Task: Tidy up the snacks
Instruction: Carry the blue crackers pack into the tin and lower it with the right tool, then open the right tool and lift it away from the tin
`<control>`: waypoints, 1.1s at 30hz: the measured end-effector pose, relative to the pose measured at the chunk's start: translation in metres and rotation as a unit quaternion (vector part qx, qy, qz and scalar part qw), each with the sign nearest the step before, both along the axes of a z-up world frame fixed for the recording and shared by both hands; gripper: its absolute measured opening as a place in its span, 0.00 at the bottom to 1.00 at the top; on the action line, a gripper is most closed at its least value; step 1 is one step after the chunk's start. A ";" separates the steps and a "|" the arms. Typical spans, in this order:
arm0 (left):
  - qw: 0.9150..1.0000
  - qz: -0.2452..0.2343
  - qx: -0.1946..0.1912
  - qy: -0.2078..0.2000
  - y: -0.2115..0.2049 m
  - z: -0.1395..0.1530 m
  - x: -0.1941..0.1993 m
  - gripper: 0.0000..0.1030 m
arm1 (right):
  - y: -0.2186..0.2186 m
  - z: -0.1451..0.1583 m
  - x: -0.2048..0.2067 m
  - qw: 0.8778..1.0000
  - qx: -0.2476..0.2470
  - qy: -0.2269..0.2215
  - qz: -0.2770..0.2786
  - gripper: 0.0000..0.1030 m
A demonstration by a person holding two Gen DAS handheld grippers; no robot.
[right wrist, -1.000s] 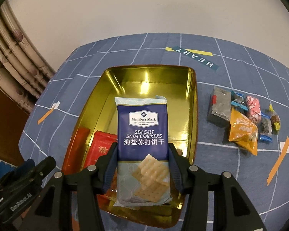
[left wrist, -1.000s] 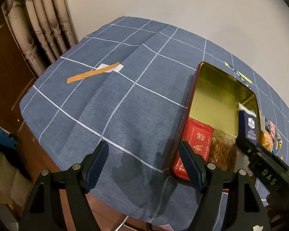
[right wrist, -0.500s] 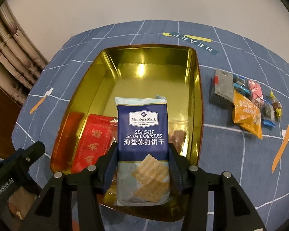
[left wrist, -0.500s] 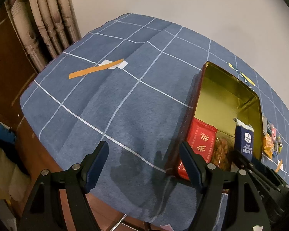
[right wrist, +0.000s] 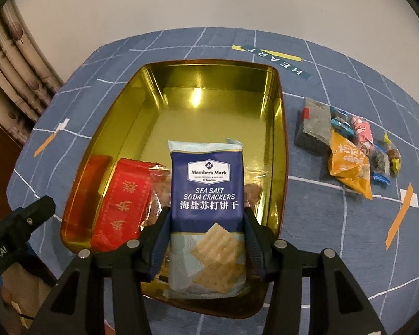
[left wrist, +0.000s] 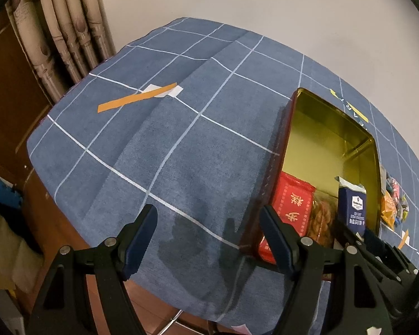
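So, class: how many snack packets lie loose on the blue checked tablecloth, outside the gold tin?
About 6, clustered right of the gold tin: grey packet, orange packet, pink packet, several small wrapped ones. They overlap, so some may be hidden.

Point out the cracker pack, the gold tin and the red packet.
cracker pack [right wrist: 206, 192], right wrist view, blue printed front.
gold tin [right wrist: 206, 68], right wrist view, far inner wall.
red packet [right wrist: 123, 203], right wrist view, middle of its face.
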State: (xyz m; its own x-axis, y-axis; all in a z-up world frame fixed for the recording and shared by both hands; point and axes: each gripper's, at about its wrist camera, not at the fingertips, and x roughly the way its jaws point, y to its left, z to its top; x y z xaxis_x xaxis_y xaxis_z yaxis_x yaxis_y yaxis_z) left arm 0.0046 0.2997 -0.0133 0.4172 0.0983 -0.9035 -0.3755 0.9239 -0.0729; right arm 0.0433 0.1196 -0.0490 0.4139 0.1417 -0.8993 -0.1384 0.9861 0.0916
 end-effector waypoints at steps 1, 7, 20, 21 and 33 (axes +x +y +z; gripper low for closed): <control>1.000 0.000 -0.001 0.000 0.000 0.000 0.000 0.70 | 0.000 0.000 0.000 1.000 -0.001 0.000 -0.001 0.49; 1.000 -0.002 -0.001 0.001 0.000 0.000 -0.001 0.70 | 0.002 -0.001 0.000 1.000 -0.021 0.001 0.002 0.50; 1.000 -0.005 0.001 0.001 -0.004 -0.002 0.001 0.70 | 0.011 -0.002 -0.002 0.999 -0.042 0.000 0.020 0.55; 1.000 -0.005 0.002 0.001 -0.005 -0.002 0.001 0.70 | 0.011 -0.002 -0.002 0.999 -0.044 0.000 0.021 0.55; 1.000 -0.005 0.009 0.001 -0.008 -0.001 0.001 0.70 | 0.013 0.013 -0.016 0.996 -0.074 -0.034 0.043 0.61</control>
